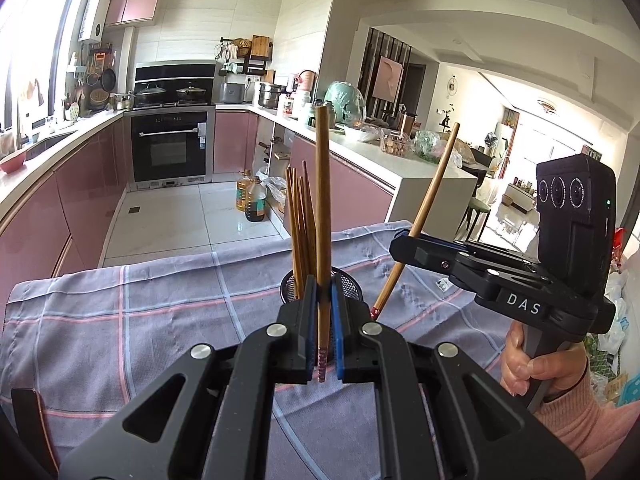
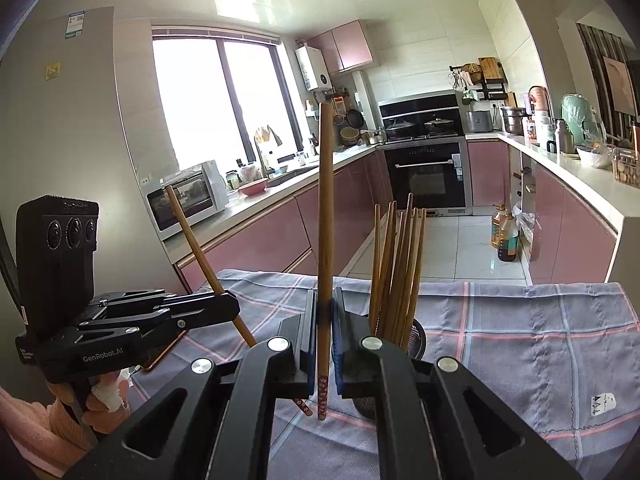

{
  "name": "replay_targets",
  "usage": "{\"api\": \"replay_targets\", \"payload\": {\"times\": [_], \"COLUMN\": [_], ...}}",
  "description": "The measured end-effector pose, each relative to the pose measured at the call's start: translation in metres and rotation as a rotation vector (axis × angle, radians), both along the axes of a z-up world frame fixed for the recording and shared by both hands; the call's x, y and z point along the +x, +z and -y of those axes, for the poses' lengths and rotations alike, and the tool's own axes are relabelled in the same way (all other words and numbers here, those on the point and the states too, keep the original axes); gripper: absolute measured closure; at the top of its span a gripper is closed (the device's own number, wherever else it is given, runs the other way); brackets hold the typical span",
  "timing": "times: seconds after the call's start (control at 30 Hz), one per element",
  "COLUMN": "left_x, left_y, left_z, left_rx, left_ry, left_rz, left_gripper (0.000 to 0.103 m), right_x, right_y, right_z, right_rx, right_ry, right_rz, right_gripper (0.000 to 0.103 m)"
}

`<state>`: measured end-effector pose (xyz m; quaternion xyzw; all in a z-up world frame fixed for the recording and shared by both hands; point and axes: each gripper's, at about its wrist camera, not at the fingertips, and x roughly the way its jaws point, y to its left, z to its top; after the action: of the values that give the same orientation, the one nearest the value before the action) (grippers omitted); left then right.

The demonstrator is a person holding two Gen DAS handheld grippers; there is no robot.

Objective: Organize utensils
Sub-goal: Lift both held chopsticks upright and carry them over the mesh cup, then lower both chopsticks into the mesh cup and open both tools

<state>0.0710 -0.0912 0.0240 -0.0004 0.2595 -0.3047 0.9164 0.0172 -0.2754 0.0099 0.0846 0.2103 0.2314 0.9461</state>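
Note:
My left gripper (image 1: pixel 323 300) is shut on a wooden chopstick (image 1: pixel 322 208) held upright, its patterned end down. My right gripper (image 2: pixel 325 312) is shut on another wooden chopstick (image 2: pixel 325 216), also upright. Each gripper shows in the other's view: the right one (image 1: pixel 404 240) with its slanted chopstick (image 1: pixel 434 182), the left one (image 2: pixel 224 304) with its slanted chopstick (image 2: pixel 196 240). A black mesh holder (image 1: pixel 350 282) with several chopsticks (image 1: pixel 299 220) stands on the table just beyond the left gripper; in the right wrist view the holder (image 2: pixel 416 336) stands right of the fingers.
The table is covered by a grey-purple checked cloth (image 1: pixel 160 304). Beyond it lie a tiled kitchen floor, pink cabinets, an oven (image 1: pixel 170 148) and oil bottles (image 1: pixel 252 196). A dark tray edge (image 2: pixel 168 350) lies on the cloth under the left gripper.

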Motion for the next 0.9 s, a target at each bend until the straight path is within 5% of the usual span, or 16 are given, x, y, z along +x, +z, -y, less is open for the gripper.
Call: {"api": "replay_targets", "payload": {"times": [0.9], "left_x": [0.001], "left_y": [0.037], "left_z": [0.018], "left_rx": [-0.02], "left_ry": [0.003], "left_rz": [0.09], "left_gripper": [0.096], "right_x": [0.017], "right_y": [0.023], "right_z": [0.004], "right_rx": [-0.002], "right_ry": [-0.018], "right_rz": [0.042], "right_gripper": [0.097]}}
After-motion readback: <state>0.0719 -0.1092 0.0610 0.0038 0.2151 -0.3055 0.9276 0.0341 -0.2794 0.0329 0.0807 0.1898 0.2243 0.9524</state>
